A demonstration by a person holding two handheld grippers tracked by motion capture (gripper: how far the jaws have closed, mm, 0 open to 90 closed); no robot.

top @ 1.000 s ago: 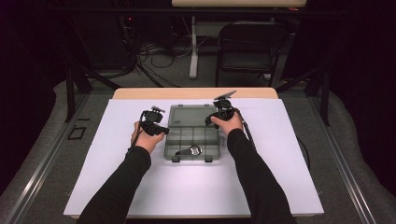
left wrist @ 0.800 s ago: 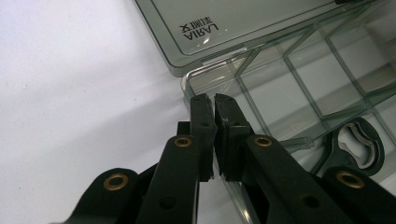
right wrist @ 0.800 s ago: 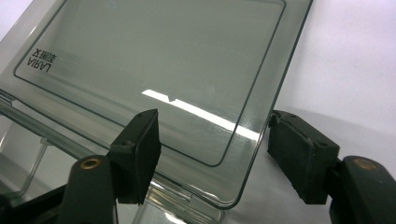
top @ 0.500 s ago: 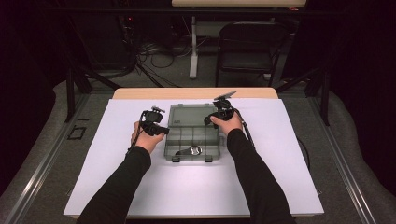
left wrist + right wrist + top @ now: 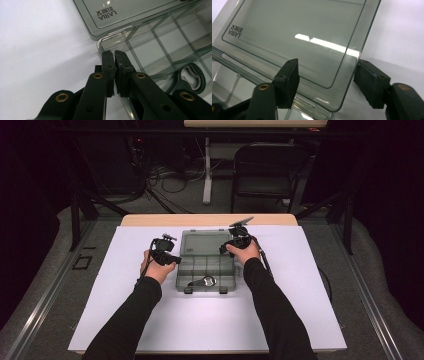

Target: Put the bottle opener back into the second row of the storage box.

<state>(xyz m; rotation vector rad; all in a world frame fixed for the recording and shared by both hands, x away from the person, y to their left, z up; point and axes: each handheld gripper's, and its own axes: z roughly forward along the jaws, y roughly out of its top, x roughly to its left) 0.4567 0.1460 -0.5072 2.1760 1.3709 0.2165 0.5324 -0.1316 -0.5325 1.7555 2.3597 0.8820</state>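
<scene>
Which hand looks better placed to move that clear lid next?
Right, probably. The right claw straddles the lid at its free edge; its jaws are open and have just been closing, with nothing pinched yet. The left claw is shut on the box base at its side wall, seemingly steadying it.

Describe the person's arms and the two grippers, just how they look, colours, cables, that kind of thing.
Both arms are in long black sleeves down to the wrists. The left gripper and right gripper are black, with squared black pads and brass-coloured rivets at the joints, plain in the gripper views. A grey three-cornered plate tops the right gripper, and a thin black cable trails from it beside the forearm.
</scene>
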